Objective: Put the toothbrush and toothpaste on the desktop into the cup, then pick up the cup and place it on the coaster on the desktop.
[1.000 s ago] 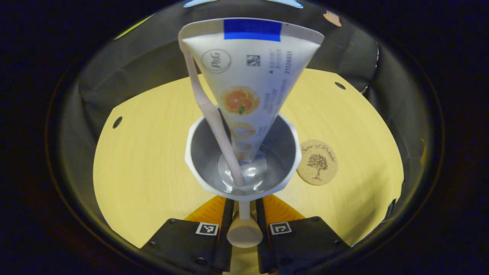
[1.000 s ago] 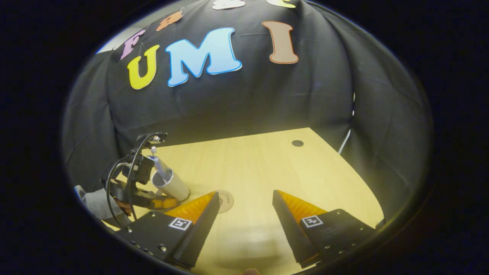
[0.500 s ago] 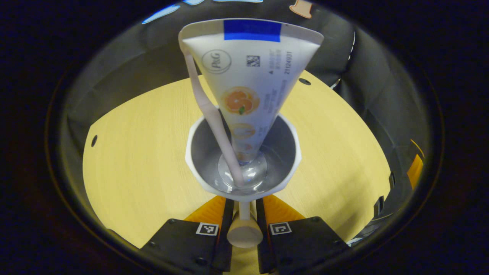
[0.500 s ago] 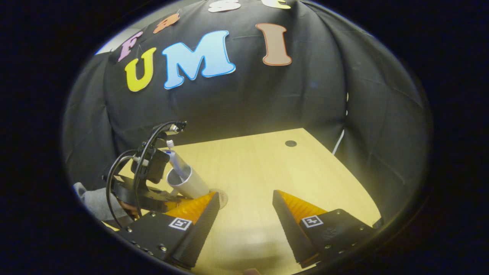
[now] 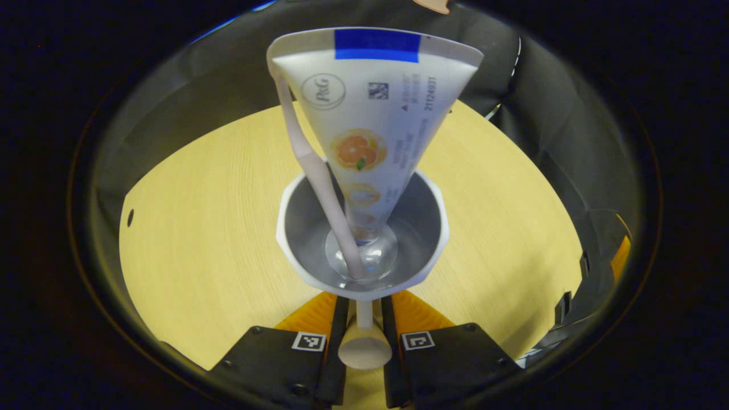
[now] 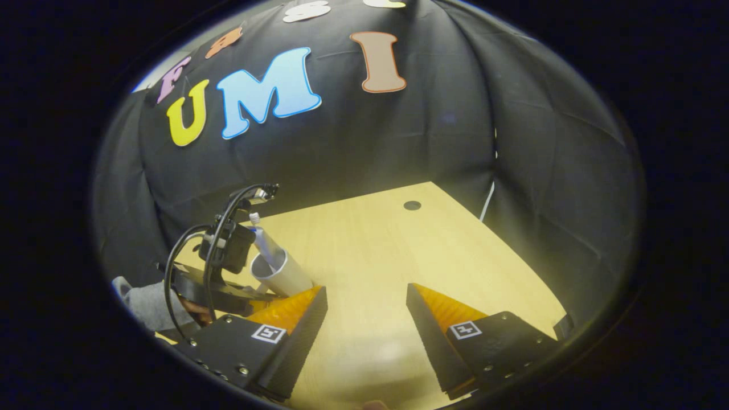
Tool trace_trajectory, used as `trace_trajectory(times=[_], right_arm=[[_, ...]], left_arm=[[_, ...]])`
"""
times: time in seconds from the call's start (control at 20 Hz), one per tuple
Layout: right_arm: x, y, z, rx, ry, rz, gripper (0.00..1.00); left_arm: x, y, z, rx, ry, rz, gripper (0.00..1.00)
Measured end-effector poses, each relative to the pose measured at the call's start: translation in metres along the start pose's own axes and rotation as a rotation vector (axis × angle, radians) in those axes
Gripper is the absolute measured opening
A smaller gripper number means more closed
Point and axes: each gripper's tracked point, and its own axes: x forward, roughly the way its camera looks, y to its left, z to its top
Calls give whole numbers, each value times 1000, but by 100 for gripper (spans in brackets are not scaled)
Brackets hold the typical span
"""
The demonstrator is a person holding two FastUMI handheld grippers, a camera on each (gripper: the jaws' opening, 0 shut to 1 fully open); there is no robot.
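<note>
A white cup [image 5: 287, 228] with a grey inside fills the middle of the left gripper view. A white toothpaste tube [image 5: 376, 114] and a pale pink toothbrush [image 5: 316, 176] stand in it. My left gripper [image 5: 364, 304] is shut on the cup's handle [image 5: 364, 348], one finger on each side. In the right gripper view the cup [image 6: 285, 274] with the tube [image 6: 262, 245] sits at the left, held by the left gripper [image 6: 250, 297]. Its base is hidden behind a finger of my right gripper [image 6: 364, 291], which hangs open over the table with nothing between its fingers.
The light wooden table [image 5: 199, 228] has small dark holes near its corners [image 5: 130, 217] [image 6: 411, 205]. A hand in a grey sleeve [image 6: 142, 304] holds the left gripper. Black cloth walls close the table's far and right sides.
The left gripper has carried the cup to the right across the table. The coaster has slid out of the left gripper view. The cup now stands close to the right gripper's left finger.
</note>
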Motion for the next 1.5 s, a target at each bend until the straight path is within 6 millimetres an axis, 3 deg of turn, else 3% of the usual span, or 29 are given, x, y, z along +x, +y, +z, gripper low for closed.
trace_trajectory(times=[0.45, 0.75, 0.85, 1.1, 1.3, 1.35, 1.5], right_arm=[[-1, 1, -3, -11, 12, 30, 89], [-15, 11, 7, -44, -16, 86, 89], [-22, 13, 12, -67, -33, 108, 89], [-46, 27, 18, -144, -71, 178, 89], [-64, 42, 20, -202, -113, 215, 89], [-66, 47, 21, -207, -122, 221, 89], [-76, 69, 25, -214, -147, 251, 88]], left_arm=[[16, -3, -4, 45, 57, 42, 36], [-6, -6, -3, 0, -10, 33, 41], [-18, -10, -5, -21, -42, 30, 54], [-71, -16, -10, -94, -175, 40, 67], [-132, -5, -14, -131, -315, 95, 64], [-150, 0, -15, -133, -351, 113, 72], [-197, 13, -20, -143, -453, 155, 71]])
